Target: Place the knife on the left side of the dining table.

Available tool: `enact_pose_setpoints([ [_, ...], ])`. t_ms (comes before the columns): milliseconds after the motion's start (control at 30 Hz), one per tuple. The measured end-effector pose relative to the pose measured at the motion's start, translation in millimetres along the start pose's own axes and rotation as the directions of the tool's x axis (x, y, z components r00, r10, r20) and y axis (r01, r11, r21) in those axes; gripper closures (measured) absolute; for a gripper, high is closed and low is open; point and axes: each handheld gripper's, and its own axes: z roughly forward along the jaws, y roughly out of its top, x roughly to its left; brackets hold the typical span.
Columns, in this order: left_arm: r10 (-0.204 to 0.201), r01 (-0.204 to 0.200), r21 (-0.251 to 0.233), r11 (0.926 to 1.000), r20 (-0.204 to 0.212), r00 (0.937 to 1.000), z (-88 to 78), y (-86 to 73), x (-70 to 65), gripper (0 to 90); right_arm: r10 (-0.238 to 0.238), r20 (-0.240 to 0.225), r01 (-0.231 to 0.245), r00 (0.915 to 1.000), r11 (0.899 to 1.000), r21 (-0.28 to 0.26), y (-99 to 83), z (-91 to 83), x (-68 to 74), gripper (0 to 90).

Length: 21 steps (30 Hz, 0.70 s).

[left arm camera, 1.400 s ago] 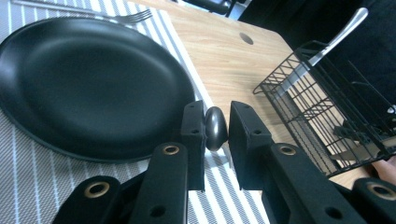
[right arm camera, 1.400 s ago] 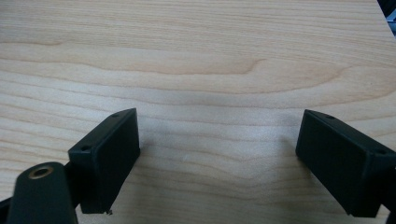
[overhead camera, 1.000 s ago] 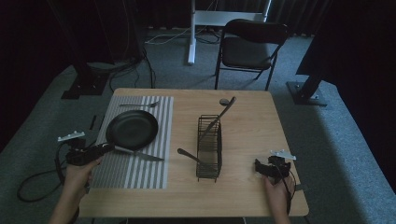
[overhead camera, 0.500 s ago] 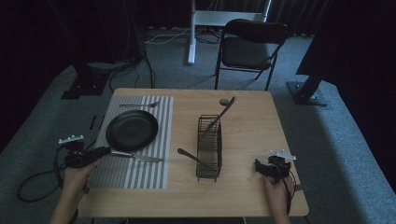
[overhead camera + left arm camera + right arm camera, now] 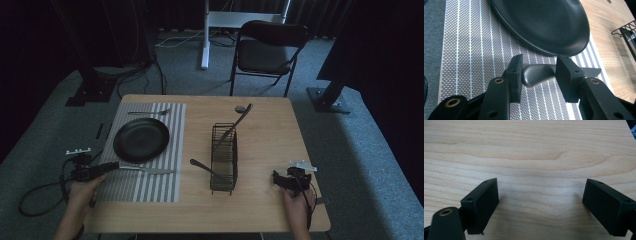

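Note:
A grey table knife (image 5: 150,171) lies on the striped placemat (image 5: 150,187), just in front of the black plate (image 5: 141,139). My left gripper (image 5: 114,165) is low at the mat's left edge, at the knife's handle end. In the left gripper view the rounded handle (image 5: 537,74) rests on the mat (image 5: 474,50) between the jaws of my left gripper (image 5: 540,58). The jaws have just been opening and the pads do not squeeze it. The plate (image 5: 544,22) is just beyond. My right gripper (image 5: 276,178) rests open on bare wood, right gripper (image 5: 541,182) with nothing between its jaws.
A black wire rack (image 5: 224,159) stands mid-table with a long utensil (image 5: 239,120) leaning out of its far end and another (image 5: 202,166) sticking out to the left. A fork (image 5: 150,113) lies at the mat's far edge. A folding chair (image 5: 267,50) stands behind the table.
My left gripper has sunk and drawn back a little toward the table's left edge, and the knife now lies flat on the mat. The right gripper has stayed where it was.

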Motion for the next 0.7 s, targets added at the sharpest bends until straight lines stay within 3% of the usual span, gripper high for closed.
enact_pose_setpoints([
  [267,-0.010,0.011,0.019,0.9998,-0.040,0.9991,11.4,0.9,3.5,53.9,0.000,0.000,0.000,1.0000,1.000,0.000,0.0,0.0,0.0,12.6],
  [333,0.018,-0.015,0.030,0.9994,-0.113,0.9934,16.4,1.8,0.3,53.5,0.000,0.000,0.000,1.0000,1.000,0.000,0.0,0.0,0.0,12.6],
  [533,0.018,-0.012,0.044,0.9990,-0.144,0.9894,24.9,0.0,1.1,53.4,0.000,0.000,0.000,1.0000,1.000,0.000,0.0,0.0,0.0,12.6],
  [567,0.037,-0.028,0.058,0.9979,-0.169,0.9849,27.7,-1.4,0.3,53.4,0.000,0.000,0.000,1.0000,1.000,0.000,0.0,0.0,0.0,12.6],
  [667,0.050,-0.041,0.054,0.9977,-0.177,0.9829,28.6,-2.2,-0.7,49.7,0.000,0.000,0.000,1.0000,1.000,0.000,0.0,0.0,0.0,12.7],
  [700,0.063,-0.055,0.046,0.9974,-0.196,0.9786,27.7,-2.1,-2.3,49.0,0.000,0.000,0.000,1.0000,1.000,0.000,0.0,0.0,0.0,12.6],
])
